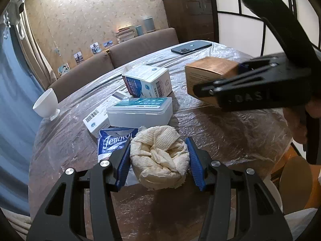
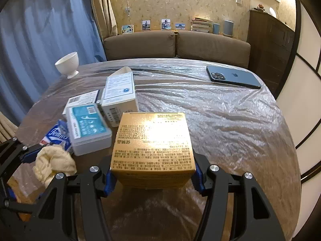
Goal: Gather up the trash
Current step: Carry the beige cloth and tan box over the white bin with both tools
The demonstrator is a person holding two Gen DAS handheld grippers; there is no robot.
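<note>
My left gripper (image 1: 159,160) is shut on a crumpled cream paper towel (image 1: 160,156) and holds it just above the table. The towel also shows in the right wrist view (image 2: 54,160), between the left gripper's blue pads. My right gripper (image 2: 153,172) is shut on a gold cardboard box (image 2: 153,146) with printed text, held above the table. The box also shows in the left wrist view (image 1: 208,74), with the right gripper (image 1: 240,80) around it. A blue tissue packet (image 1: 112,142) lies just beyond the towel.
On the plastic-covered table (image 2: 220,120) lie a clear plastic case with a teal label (image 1: 140,110), a white carton (image 1: 148,80), a flat white box (image 1: 96,120), a white footed cup (image 1: 47,104) and a dark phone (image 1: 191,47). A brown sofa (image 2: 176,44) stands behind.
</note>
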